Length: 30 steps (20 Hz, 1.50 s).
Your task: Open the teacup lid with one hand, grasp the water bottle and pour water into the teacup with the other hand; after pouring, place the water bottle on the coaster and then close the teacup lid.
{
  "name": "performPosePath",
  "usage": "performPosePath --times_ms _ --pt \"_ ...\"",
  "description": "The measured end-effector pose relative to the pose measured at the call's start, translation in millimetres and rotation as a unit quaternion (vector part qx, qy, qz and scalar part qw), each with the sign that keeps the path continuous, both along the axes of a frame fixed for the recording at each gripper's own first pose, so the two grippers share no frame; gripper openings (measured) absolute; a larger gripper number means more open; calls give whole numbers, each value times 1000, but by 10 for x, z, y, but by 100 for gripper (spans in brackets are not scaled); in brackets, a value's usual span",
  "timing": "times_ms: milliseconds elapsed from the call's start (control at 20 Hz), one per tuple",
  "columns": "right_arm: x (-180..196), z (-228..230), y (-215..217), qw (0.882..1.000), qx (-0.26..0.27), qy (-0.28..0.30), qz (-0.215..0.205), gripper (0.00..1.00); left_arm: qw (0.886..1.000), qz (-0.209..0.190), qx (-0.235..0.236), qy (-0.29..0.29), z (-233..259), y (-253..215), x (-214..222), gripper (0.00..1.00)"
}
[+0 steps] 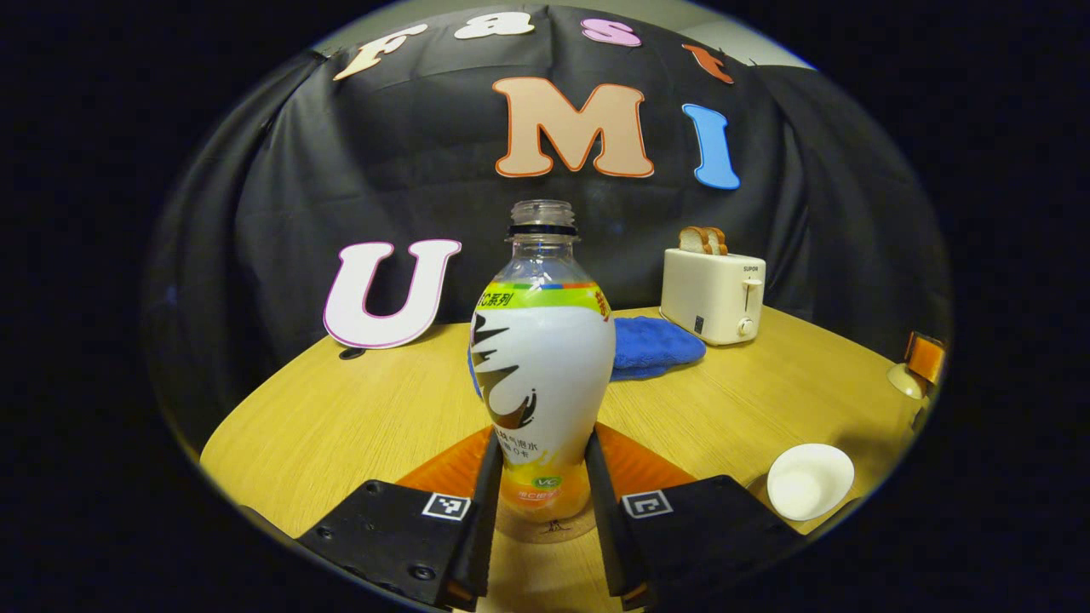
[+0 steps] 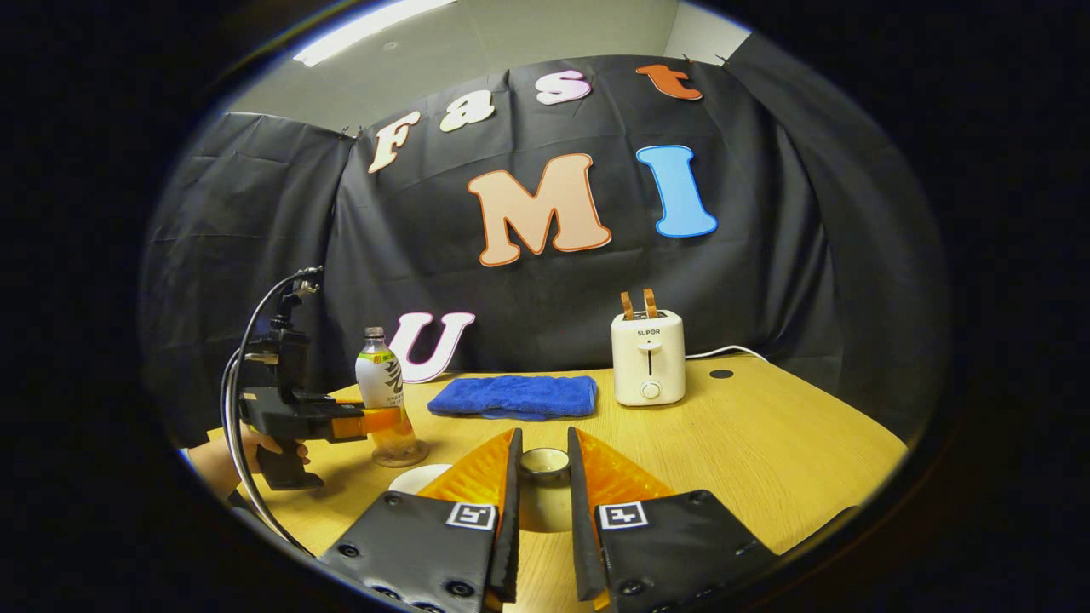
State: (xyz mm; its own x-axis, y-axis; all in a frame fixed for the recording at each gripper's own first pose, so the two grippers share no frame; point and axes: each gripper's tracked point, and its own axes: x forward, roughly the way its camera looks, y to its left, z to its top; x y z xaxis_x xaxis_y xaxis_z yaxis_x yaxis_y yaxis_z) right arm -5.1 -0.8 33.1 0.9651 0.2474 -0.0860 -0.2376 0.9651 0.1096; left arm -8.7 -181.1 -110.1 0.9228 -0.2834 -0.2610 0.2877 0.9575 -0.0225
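the round light-wood table [image 2: 766, 451] carries everything here, and at its back stand a cream two-slot toaster with bread in it [image 2: 648, 358] and a folded blue towel [image 2: 513, 396].

the clear plastic water bottle with a white, green and orange label [image 1: 542, 375] is the largest thing of the task. it stands upright, cap off, on a small round coaster [image 1: 549, 528], and the left gripper [image 1: 542, 502] has its two fingers pressed against the low part of the bottle, one on each side, so it is clamped on it. this bottle looks thin-walled and smooth; with liquid in the bottom part it is probably light but a little bottom-heavy, and a hard squeeze will dent it and can push water out of the open neck. the waist just over the base, where the fingers are, is a good place to hold.

the small cream ceramic teacup [image 2: 545, 489] sits between the fingers of the right gripper [image 2: 542, 511]; it has a dark rim, but if the fingers really touch it i cannot tell. it is stiff, glazed and slippery, and will chip if knocked.

the white round lid [image 1: 810, 481] lies apart on the table, so the cup seems open. it is small, light and fragile; take it by the rim.
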Motion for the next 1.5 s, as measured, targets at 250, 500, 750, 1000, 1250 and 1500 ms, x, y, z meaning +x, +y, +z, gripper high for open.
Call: performPosePath --times_ms 250,500,750,1000,1250,1500 --pt "13 -20 24 1000 0 3 2 31 1000 0 -2 10 -45 -21 18 58" --pt "-16 -16 62 1000 -2 2 7 30 1000 4 2 16 -59 -53 35 64" --pt "-27 -4 92 1000 5 3 12 31 1000 7 5 18 -84 -27 -4 65" --pt "-45 38 140 1000 6 -4 17 31 1000 13 11 13 -63 14 -57 84" --pt "-61 26 251 1000 12 -3 28 29 1000 22 14 -11 3 110 -156 96" --pt "-50 -35 438 999 23 -4 45 29 999 35 13 -21 36 235 -412 96"
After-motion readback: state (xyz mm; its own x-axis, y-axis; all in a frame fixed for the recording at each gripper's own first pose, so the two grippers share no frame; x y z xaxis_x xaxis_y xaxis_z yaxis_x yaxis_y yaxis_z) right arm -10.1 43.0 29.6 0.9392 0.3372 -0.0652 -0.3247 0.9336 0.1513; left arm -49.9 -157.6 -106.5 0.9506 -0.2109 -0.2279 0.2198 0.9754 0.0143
